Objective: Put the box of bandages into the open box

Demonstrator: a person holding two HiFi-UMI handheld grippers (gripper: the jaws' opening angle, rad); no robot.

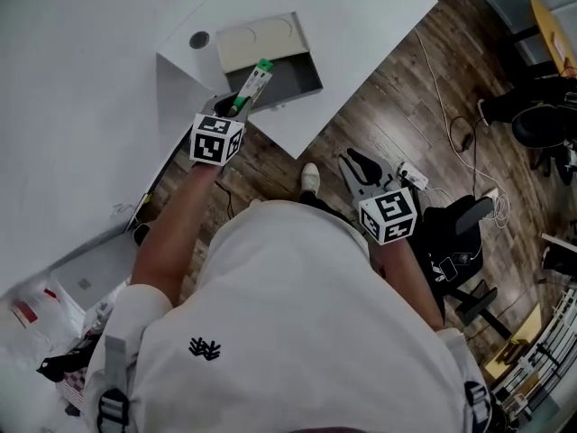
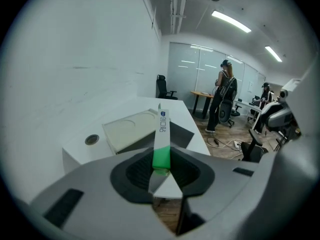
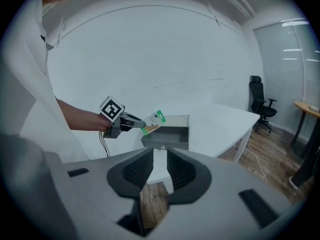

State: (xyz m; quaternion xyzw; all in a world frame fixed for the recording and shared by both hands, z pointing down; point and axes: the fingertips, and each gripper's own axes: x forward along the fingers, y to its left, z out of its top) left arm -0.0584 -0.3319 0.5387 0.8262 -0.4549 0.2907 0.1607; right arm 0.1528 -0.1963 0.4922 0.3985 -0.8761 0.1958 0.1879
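A slim white and green box of bandages [image 1: 252,87] is clamped at its green end in my left gripper [image 1: 236,105], which is shut on it. It slants up over the front edge of the open grey box [image 1: 297,75], whose pale lid [image 1: 261,41] is folded back on the white table [image 1: 361,16]. In the left gripper view the bandage box [image 2: 162,131] points over the open box [image 2: 184,134]. My right gripper [image 1: 358,168] hangs open and empty over the wooden floor, well right of the table. From the right gripper view [image 3: 159,166] I see the left gripper [image 3: 131,123] holding the bandage box [image 3: 154,119] above the open box [image 3: 167,136].
A round grommet [image 1: 198,39] sits in the table left of the lid. Cables [image 1: 451,124] and a power strip [image 1: 413,177] lie on the wooden floor, with a black office chair [image 1: 460,237] at the right. A person [image 2: 223,101] stands far off among desks.
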